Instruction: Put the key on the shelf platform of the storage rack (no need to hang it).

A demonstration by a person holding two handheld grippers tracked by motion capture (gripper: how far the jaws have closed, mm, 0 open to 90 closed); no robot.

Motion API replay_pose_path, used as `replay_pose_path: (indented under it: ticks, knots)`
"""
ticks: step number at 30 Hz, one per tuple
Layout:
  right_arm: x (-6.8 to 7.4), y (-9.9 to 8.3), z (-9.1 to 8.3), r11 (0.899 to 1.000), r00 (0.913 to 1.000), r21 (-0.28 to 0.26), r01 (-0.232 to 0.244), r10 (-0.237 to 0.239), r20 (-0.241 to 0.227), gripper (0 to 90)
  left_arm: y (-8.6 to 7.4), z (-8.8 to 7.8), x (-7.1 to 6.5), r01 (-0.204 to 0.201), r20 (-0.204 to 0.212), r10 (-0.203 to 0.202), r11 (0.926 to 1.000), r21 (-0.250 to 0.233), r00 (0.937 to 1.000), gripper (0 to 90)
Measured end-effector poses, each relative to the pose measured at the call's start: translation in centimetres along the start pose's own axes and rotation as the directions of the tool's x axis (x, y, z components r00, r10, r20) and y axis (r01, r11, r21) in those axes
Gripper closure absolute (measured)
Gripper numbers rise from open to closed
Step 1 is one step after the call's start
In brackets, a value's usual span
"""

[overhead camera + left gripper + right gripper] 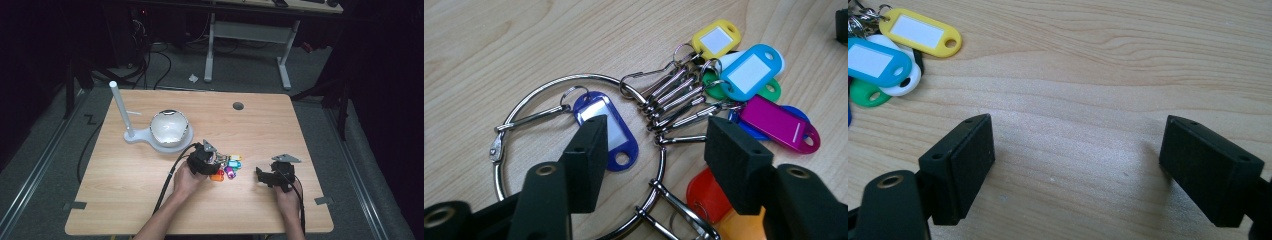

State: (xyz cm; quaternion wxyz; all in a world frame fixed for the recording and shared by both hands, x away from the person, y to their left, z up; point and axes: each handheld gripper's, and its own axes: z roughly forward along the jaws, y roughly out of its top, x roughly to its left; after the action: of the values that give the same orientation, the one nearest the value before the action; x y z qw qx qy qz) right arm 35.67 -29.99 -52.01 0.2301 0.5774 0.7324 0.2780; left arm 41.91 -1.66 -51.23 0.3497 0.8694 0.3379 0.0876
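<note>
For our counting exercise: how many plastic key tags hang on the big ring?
9: dark blue inside the ring; yellow, light blue, white, green, magenta and blue fanned right; red and orange below. More may be hidden.

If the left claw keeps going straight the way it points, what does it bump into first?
Probably the big metal key ring: its wire runs right between the open left claw, with the dark blue tag beside one pad. Depth is hard to judge, though.

The fingers [589, 160] hide part of the key ring [549, 85].
</note>
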Motion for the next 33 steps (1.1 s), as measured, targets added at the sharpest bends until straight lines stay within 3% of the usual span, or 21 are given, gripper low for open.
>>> replay_pose_path:
  ticks: [6, 12, 14, 17, 27, 33]
  knots:
    - [0.00, 0.00, 0.00, 1.000, 1.0000, 0.000, 0.000, 0.000, 0.000, 14.5, -0.01, -0.05, -0.07, -0.044, -0.040, 0.044, 0.9990, 0.004, 0.9982, 61.8]
    - [0.00, 0.00, 0.00, 1.000, 1.0000, 0.000, 0.000, 0.000, 0.000, 14.5, -0.04, 0.01, -0.67, -0.111, -0.083, 0.112, 0.9937, 0.012, 0.9903, 71.2]
    - [0.00, 0.00, 0.00, 1.000, 1.0000, 0.000, 0.000, 0.000, 0.000, 14.5, -0.09, 0.12, -0.73, -0.120, -0.065, 0.120, 0.9927, 0.017, 0.9906, 82.5]
    - [0.00, 0.00, 0.00, 1.000, 1.0000, 0.000, 0.000, 0.000, 0.000, 14.5, -0.07, 0.19, -0.78, -0.134, -0.070, 0.135, 0.9909, 0.015, 0.9884, 85.7]
    - [0.00, 0.00, 0.00, 1.000, 1.0000, 0.000, 0.000, 0.000, 0.000, 14.5, -0.11, 0.08, -0.16, -0.104, -0.028, 0.104, 0.9945, 0.007, 0.9942, 87.4]
    - [0.00, 0.00, 0.00, 1.000, 1.0000, 0.000, 0.000, 0.000, 0.000, 14.5, -0.14, -0.29, -0.17, -0.112, -0.016, 0.112, 0.9937, -0.005, 0.9936, 87.5]
